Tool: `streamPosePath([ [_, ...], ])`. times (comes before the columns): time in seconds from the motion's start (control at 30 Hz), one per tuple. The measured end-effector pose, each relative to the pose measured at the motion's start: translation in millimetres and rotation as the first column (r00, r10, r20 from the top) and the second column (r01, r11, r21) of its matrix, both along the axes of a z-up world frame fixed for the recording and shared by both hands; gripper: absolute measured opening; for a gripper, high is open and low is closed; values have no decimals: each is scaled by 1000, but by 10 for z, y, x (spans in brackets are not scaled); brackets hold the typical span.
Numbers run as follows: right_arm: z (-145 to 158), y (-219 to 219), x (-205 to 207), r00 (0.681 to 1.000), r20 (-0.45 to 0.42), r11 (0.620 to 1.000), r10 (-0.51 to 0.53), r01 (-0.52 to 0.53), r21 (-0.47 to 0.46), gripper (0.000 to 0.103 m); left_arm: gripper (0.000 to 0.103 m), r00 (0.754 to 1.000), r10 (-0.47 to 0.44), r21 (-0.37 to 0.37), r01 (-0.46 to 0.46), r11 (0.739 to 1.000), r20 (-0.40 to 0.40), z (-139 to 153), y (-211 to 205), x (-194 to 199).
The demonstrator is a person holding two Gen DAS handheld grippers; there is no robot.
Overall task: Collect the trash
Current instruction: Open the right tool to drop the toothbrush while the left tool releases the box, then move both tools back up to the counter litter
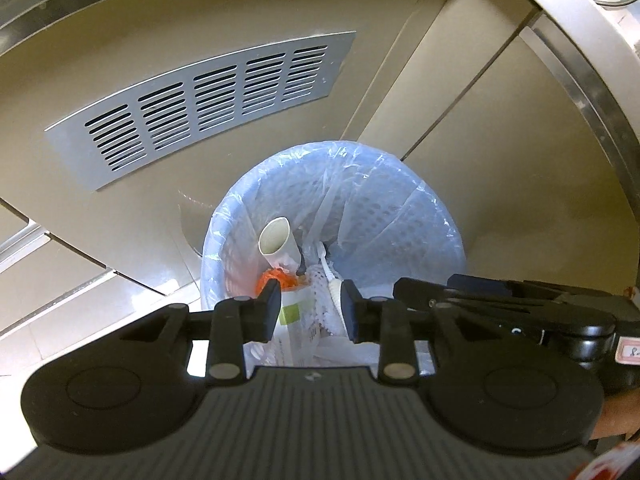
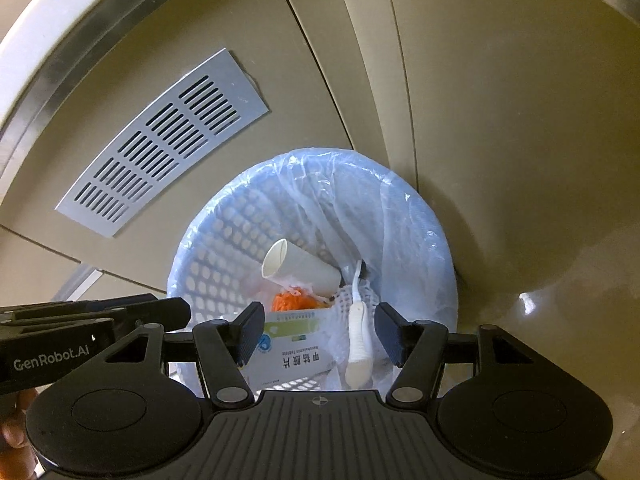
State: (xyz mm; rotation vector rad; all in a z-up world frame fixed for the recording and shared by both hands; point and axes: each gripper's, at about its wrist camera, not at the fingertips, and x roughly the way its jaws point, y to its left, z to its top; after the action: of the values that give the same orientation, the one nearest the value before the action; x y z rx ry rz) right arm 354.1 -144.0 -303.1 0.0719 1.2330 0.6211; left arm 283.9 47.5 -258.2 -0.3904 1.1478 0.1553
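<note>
Both tools hover empty over the pale blue lined mesh bin (image 2: 216,240): right tool (image 2: 316,334) apart, left tool (image 1: 309,310) slightly apart; lift clear without snagging the liner.

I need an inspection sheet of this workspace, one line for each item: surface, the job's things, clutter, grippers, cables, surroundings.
Surface: glossy beige floor, one bright reflection on it.
Job's things: blue perforated waste basket lined with a clear plastic bag; inside lie a white paper cup on its side, orange scraps, a medicine box, white foam netting and a white plastic spoon.
Clutter: nothing seen outside the basket.
Grippers: left gripper and right gripper both above the basket, jaws apart, nothing between the pads.
Cables: nothing seen.
Surroundings: beige cabinet panels with a grey vent grille.
</note>
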Motion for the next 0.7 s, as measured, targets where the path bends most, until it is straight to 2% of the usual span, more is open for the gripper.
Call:
streamPosePath([
  [0.3,237,-76,-137,1000,13,1000,15,-15,15,63,32,999,32,20,-33,999,13,205,-68,-179],
  [0.4,351,-90,-194,1000,15,999,25,-25,28,67,39,998,54,29,-55,998,19,314,-90,-269],
  [0.7,887,-213,-344,996,68,993,63,-69,95,76,47,990,106,64,-112,992,89,855,-169,-553],
])
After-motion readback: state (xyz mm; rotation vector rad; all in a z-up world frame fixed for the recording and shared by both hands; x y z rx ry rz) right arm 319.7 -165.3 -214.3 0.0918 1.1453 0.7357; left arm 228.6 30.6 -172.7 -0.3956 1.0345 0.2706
